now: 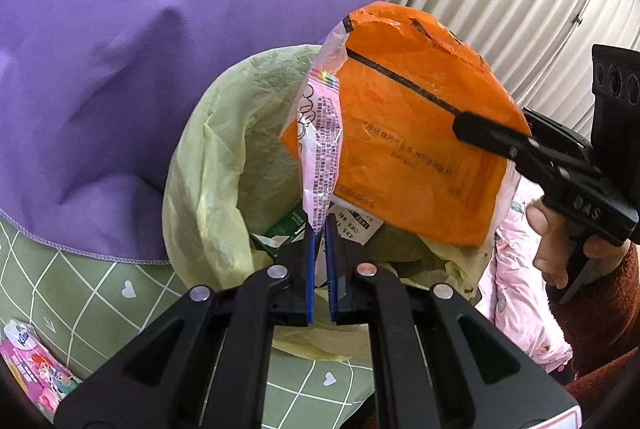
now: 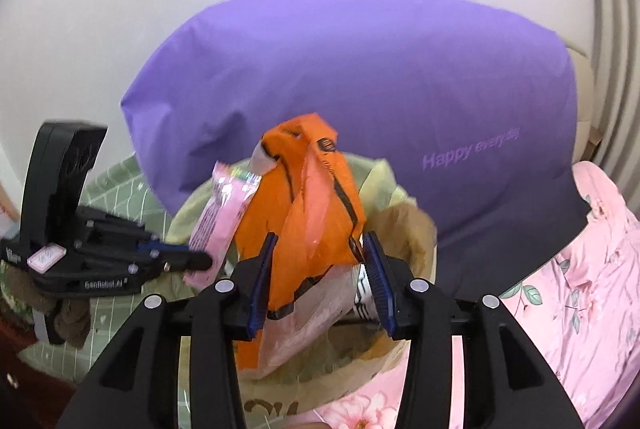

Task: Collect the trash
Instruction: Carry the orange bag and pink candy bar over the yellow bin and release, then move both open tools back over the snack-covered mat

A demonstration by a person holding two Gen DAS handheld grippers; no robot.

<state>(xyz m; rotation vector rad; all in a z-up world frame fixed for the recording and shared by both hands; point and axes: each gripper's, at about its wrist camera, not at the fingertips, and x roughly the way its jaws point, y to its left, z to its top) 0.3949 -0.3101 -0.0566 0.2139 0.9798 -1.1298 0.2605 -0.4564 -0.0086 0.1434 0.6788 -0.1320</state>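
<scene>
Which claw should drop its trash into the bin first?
Right, probably. Its claw stands open around the orange bag, already over the bin liner. The left claw is shut on the pink wrapper, which sticks upward.

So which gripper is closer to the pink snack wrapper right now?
Left. The left gripper is shut on the pink snack wrapper's lower end, over the bin. The right gripper sits beside it with the orange bag between its jaws, not touching the wrapper.
</scene>
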